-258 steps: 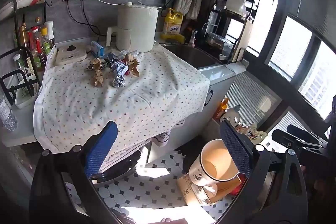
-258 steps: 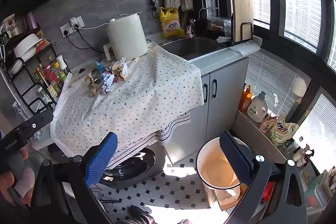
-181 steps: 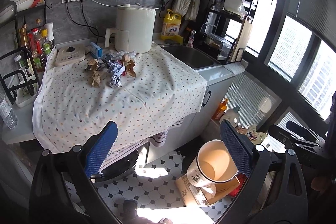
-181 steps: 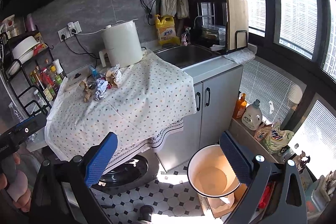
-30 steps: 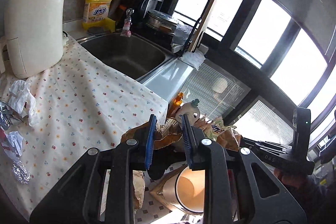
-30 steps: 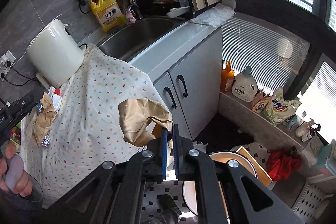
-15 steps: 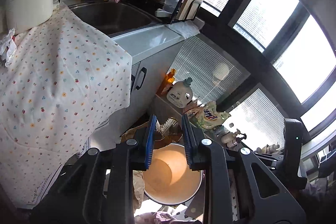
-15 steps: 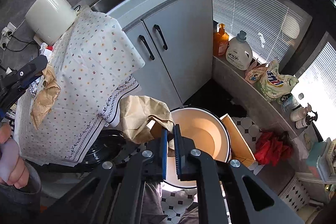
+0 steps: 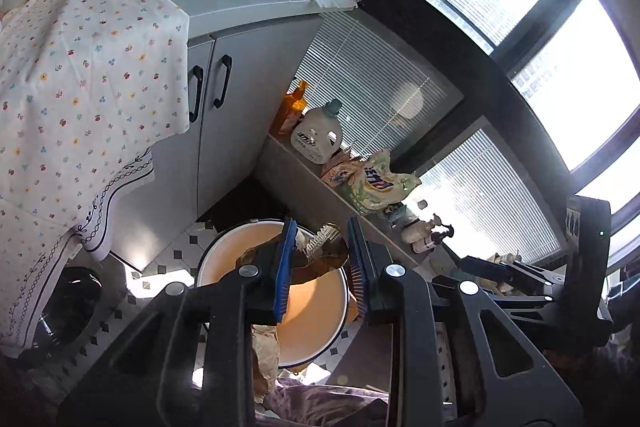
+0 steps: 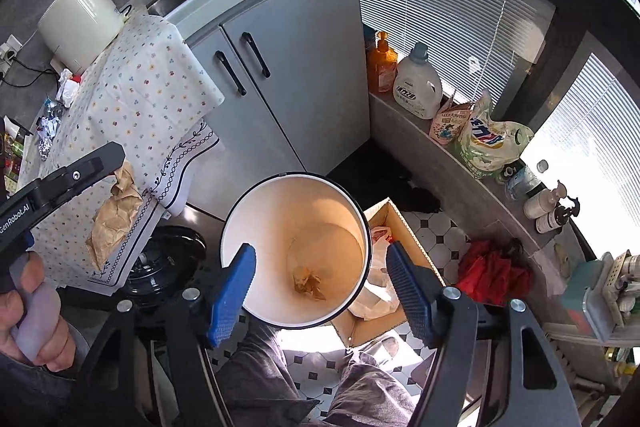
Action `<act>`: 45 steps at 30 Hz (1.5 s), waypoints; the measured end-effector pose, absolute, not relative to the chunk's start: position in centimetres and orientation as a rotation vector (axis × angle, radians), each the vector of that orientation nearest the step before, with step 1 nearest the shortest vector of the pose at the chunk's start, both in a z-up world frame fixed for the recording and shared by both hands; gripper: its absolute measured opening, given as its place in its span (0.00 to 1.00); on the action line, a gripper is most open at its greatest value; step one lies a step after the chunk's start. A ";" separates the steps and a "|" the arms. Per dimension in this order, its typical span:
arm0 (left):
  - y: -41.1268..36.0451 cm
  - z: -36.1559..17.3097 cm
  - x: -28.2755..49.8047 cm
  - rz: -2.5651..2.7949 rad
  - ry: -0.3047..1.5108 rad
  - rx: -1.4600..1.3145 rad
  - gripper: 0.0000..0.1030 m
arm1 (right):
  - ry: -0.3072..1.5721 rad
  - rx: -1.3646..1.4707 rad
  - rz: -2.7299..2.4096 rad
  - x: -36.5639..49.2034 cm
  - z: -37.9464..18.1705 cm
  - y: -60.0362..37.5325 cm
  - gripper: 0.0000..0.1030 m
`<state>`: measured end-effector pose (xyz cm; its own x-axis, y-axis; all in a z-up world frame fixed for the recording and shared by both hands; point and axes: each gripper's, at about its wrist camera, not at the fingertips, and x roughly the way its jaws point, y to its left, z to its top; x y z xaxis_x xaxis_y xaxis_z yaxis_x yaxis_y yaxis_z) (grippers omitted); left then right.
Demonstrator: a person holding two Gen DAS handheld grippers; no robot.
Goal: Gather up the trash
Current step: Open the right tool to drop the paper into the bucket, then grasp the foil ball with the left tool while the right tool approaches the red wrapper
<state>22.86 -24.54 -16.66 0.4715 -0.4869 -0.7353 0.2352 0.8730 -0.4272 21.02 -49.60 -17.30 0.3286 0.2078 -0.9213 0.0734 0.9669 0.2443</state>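
Note:
A round white bin [image 10: 256, 203] with a cream inside stands on the tiled floor; it also shows in the left wrist view [image 9: 208, 263]. My right gripper [image 10: 320, 281] is open and empty right above its mouth, and a crumpled brown paper [image 10: 307, 283] lies at the bin's bottom. My left gripper [image 9: 320, 267] is shut on a crumpled brown paper bag [image 9: 316, 255] over the bin's rim; from the right wrist view that bag [image 10: 112, 215] hangs from the left gripper beside the tablecloth. More crumpled trash [image 10: 52, 119] lies on the floral-cloth counter [image 10: 152, 95].
Grey cabinet doors [image 10: 288, 75] stand behind the bin. A cardboard box [image 10: 404, 239] with a plastic bag sits right of it. Detergent bottles [image 10: 416, 83] and pouches line a low ledge under the window. A white appliance [image 10: 80, 19] stands on the counter. My legs are below.
My right gripper has opened and dropped its brown paper into the bin. My left gripper has carried its paper bag closer over the bin.

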 end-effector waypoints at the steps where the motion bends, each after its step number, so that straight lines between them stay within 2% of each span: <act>1: -25.2 -16.8 22.9 -0.471 0.996 -0.286 0.26 | 1.223 0.267 0.076 21.0 -16.9 -50.1 0.65; 5: -27.2 -17.9 23.6 -0.516 1.054 -0.271 0.31 | 1.165 0.299 0.025 21.2 -15.3 -51.9 0.65; 6: -27.5 -18.1 23.8 -0.527 1.070 -0.274 0.35 | 1.154 0.311 0.016 21.2 -15.0 -52.3 0.65; 7: -27.7 -18.1 23.9 -0.533 1.076 -0.272 0.43 | 1.144 0.320 0.010 21.2 -14.7 -52.5 0.65; 9: -27.8 -17.6 23.9 -0.531 1.067 -0.242 0.48 | 1.134 0.334 0.004 21.4 -14.4 -52.7 0.66; 11: -27.4 -17.2 24.1 -0.535 1.066 -0.243 0.62 | 1.131 0.344 0.005 21.5 -14.3 -52.6 0.66; 13: -26.5 -16.7 24.2 -0.523 1.053 -0.253 0.66 | 1.130 0.345 0.007 21.7 -14.1 -52.4 0.66; 16: -24.9 -16.1 24.5 -0.467 1.037 -0.240 0.66 | 1.125 0.344 0.023 22.1 -13.8 -51.4 0.67; 21: -21.3 -14.1 24.5 -0.385 0.988 -0.243 0.72 | 1.116 0.346 0.054 23.2 -13.1 -49.2 0.76; 24: -18.3 -13.1 24.4 -0.327 0.963 -0.251 0.73 | 1.109 0.342 0.086 24.3 -12.6 -47.1 0.77; 26: -16.0 -12.3 24.3 -0.282 0.940 -0.262 0.79 | 1.100 0.331 0.114 25.1 -12.0 -45.3 0.79; 29: -12.3 -11.4 24.2 -0.207 0.906 -0.285 0.82 | 1.080 0.314 0.160 26.3 -11.1 -42.4 0.83; 36: -3.8 -10.8 24.1 -0.071 0.860 -0.336 0.84 | 1.047 0.260 0.246 29.0 -9.2 -35.0 0.92; 45: 5.7 -11.6 24.8 0.041 0.830 -0.390 0.84 | 1.043 0.206 0.282 32.3 -8.4 -27.7 0.92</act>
